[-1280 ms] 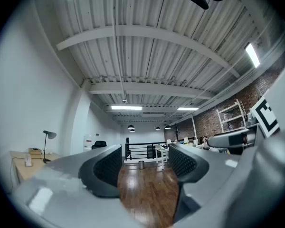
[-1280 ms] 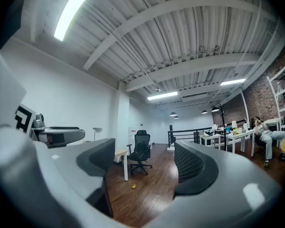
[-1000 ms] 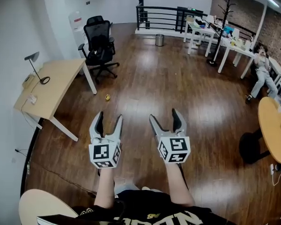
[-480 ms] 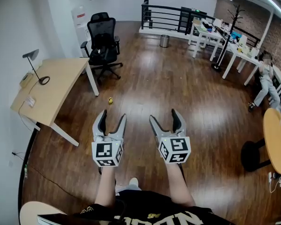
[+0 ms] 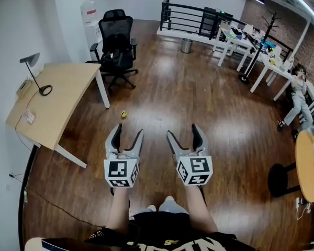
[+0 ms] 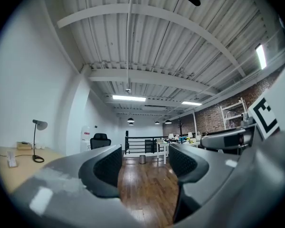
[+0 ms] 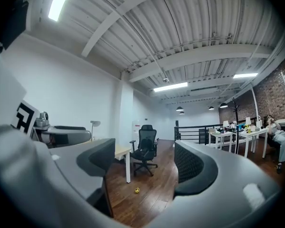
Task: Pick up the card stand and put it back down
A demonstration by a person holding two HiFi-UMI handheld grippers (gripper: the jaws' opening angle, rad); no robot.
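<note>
Tongs spread and empty on both sides: left tongs [image 5: 127,130] and right tongs [image 5: 182,130] held level over the wooden floor [image 5: 199,98]. Card stand nowhere in view; probably light and tippy, so a gentle pinch low on its base looks wisest.

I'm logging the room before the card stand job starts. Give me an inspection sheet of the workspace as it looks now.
Surface: glossy wooden floor; wooden desk at left.
Job's things: nothing seen; no card stand in any view.
Clutter: small yellow object on the floor near the desk.
Grippers: left tongs and right tongs open, nothing between them, pointing level.
Cables: white lead on the floor by the round table.
Surroundings: black office chair, bin, railing, a seated person.
</note>
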